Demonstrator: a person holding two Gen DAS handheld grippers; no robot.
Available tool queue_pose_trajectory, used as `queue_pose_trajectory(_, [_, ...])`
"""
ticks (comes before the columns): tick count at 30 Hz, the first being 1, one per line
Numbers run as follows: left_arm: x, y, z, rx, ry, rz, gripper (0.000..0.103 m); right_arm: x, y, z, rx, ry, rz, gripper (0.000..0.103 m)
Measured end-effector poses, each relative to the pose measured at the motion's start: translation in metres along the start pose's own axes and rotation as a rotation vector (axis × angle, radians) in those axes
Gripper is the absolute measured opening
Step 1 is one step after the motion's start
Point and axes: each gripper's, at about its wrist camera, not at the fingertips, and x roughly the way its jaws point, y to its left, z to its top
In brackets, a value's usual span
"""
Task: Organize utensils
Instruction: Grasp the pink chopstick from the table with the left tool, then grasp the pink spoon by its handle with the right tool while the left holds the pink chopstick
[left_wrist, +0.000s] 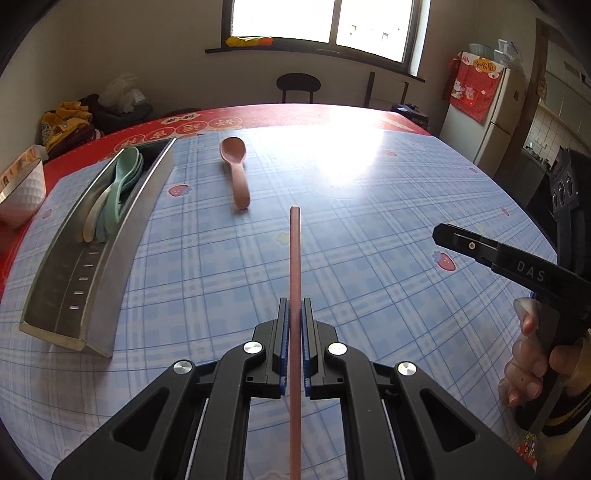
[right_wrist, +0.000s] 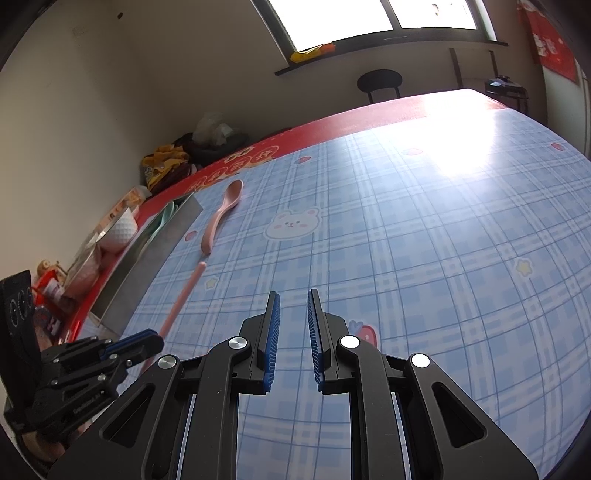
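The left gripper (left_wrist: 294, 314) is clamped tight on a thin pink chopstick (left_wrist: 295, 254), pads pinching it partway along, the far tip pointing out over the blue checked tablecloth (left_wrist: 388, 258). From the right wrist view that stick looks lifted clear of the cloth, though its near end is hidden behind the jaws. The right gripper (right_wrist: 293, 325) hangs over bare cloth with a narrow gap between its blue pads, nothing in it.

Off to the left sits the steel tray (left_wrist: 122, 243), pale green spoons (left_wrist: 118, 192) already lying in its far end. A pink spoon (left_wrist: 236, 170) waits on the cloth just right of the tray.

The chopstick looks light, stiff and smooth (likely slippery plastic), so a grip near the middle should stop it pivoting.
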Motion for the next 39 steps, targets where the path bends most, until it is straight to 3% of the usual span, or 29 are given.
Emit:
queue_pose_trajectory(5, [-0.014, 0.034, -0.005, -0.072, -0.088, 0.050, 0.006, 0.006, 0.008, 0.002, -0.035, 0.027, -0.020, 0.016])
queue_pose_trajectory(8, [-0.020, 0.044, -0.007, -0.105, -0.136, 0.043, 0.006, 0.011, 0.017, 0.006, -0.080, 0.053, -0.022, 0.016])
queue_pose_trajectory(11, [-0.024, 0.049, -0.007, -0.132, -0.170, 0.035, 0.006, 0.014, 0.026, 0.015, -0.102, 0.079, 0.019, 0.016])
queue_pose_trajectory(18, [-0.038, 0.072, -0.014, -0.273, -0.247, 0.018, 0.006, 0.035, 0.062, 0.060, -0.198, 0.048, 0.082, 0.016])
queue_pose_trajectory(22, [-0.041, 0.079, -0.016, -0.318, -0.260, 0.010, 0.006, 0.084, 0.076, 0.082, -0.144, 0.100, 0.142, 0.016])
queue_pose_trajectory(28, [-0.043, 0.080, -0.017, -0.319, -0.268, -0.005, 0.006, 0.150, 0.090, 0.103, -0.028, 0.174, 0.121, 0.016])
queue_pose_trajectory(39, [-0.041, 0.080, -0.017, -0.312, -0.266, -0.029, 0.006, 0.196, 0.108, 0.100, 0.029, 0.248, 0.079, 0.016])
